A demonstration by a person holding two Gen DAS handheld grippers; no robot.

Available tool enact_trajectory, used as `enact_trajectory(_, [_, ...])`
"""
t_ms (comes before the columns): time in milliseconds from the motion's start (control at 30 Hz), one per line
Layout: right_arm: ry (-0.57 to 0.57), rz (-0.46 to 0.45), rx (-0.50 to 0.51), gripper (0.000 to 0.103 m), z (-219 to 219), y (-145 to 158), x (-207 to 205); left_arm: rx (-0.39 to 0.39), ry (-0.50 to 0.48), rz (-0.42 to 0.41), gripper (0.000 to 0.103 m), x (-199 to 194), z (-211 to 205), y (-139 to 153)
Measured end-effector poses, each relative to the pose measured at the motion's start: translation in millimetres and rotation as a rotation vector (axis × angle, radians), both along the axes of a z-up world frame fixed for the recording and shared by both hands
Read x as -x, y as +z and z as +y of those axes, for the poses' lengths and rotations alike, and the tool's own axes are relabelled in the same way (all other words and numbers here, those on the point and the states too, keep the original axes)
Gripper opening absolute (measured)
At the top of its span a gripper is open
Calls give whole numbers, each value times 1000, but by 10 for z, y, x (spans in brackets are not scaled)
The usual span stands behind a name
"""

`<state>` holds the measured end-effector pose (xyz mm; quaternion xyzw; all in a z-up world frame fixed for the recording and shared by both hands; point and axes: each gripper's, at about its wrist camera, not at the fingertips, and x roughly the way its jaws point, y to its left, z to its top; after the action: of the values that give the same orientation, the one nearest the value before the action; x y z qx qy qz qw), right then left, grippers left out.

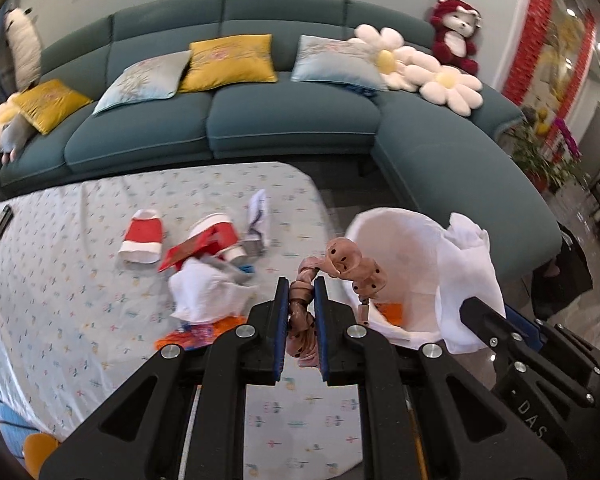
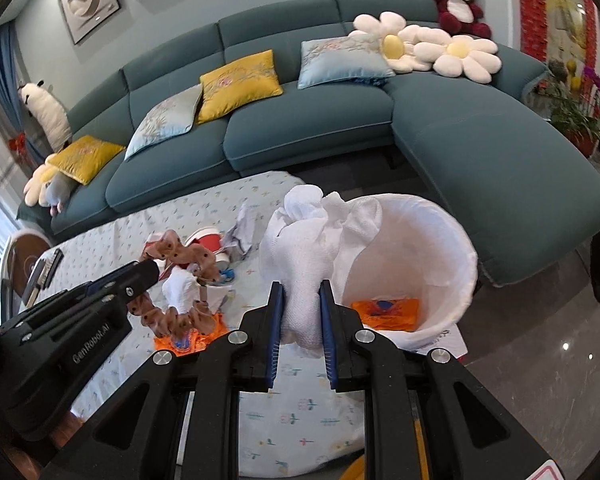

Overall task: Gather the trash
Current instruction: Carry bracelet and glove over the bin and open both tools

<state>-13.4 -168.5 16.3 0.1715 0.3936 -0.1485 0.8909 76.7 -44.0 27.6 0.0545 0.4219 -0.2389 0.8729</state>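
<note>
Both grippers hold trash at the lined bin beside the table.

A teal sofa (image 1: 292, 120) runs along the far wall, with yellow and pale blue cushions on it. Nearer stands a table (image 1: 80, 320) under a patterned cloth, and just off its right edge sits the bin (image 2: 452, 280), lined in white, an orange packet (image 2: 386, 312) lying at its bottom. Mid-table lies a heap of litter: two red paper cups (image 1: 142, 242), white tissue (image 1: 204, 292) and an orange wrapper (image 1: 192, 336). The right gripper (image 2: 300, 312) is pinched on a white wad of paper towel (image 2: 300, 248), held up against the bin's near-left rim. The left gripper (image 1: 302, 312) is clamped on a pink dotted scrunchie (image 1: 340, 268), whose loose end hangs over the bin's left rim.
</note>
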Motion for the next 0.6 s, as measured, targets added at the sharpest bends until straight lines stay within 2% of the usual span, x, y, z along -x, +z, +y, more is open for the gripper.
enact_trajectory(300, [-68,-31,-15,17,-362,20,233,-15,-90,-23,12,193,-484,35])
enact_trajectory(600, [-132,-28,-44,17,-733,-111,336,-39,-152,-16,12,213,-962,-63])
